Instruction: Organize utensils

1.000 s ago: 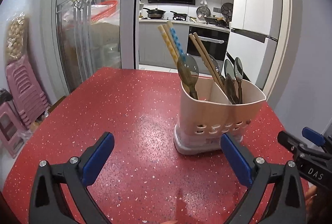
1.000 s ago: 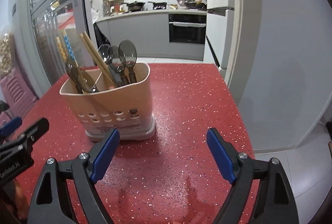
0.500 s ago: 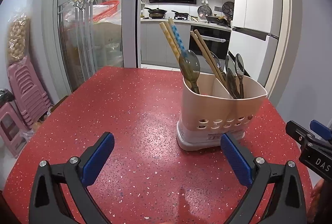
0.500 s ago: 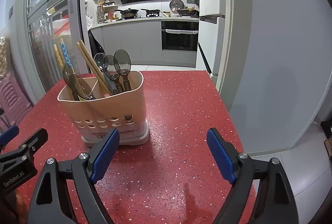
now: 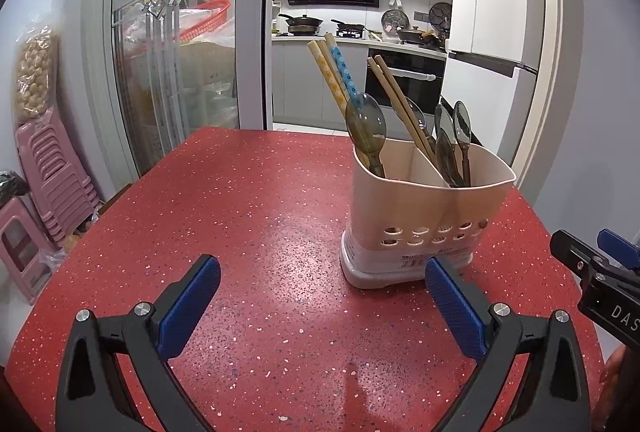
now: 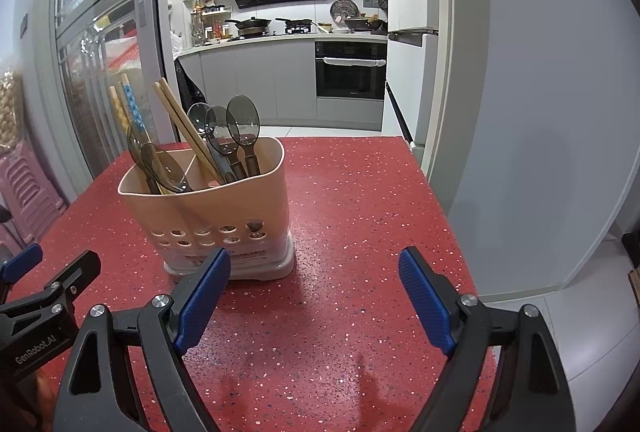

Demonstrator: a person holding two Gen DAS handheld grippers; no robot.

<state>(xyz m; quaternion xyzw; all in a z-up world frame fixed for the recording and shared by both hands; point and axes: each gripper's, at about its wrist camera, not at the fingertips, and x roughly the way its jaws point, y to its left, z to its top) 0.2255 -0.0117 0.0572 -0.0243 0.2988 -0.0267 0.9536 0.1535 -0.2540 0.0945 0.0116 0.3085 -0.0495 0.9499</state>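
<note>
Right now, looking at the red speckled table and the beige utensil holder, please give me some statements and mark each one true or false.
1. The beige plastic utensil holder stands upright on the red speckled table. True.
2. The right tool grips a spoon. False: its jaws are open and hold nothing.
3. The plain wooden chopsticks lie flat on the table. False: they stand leaning in the holder.
4. The left tool is open and holds nothing. True.
</note>
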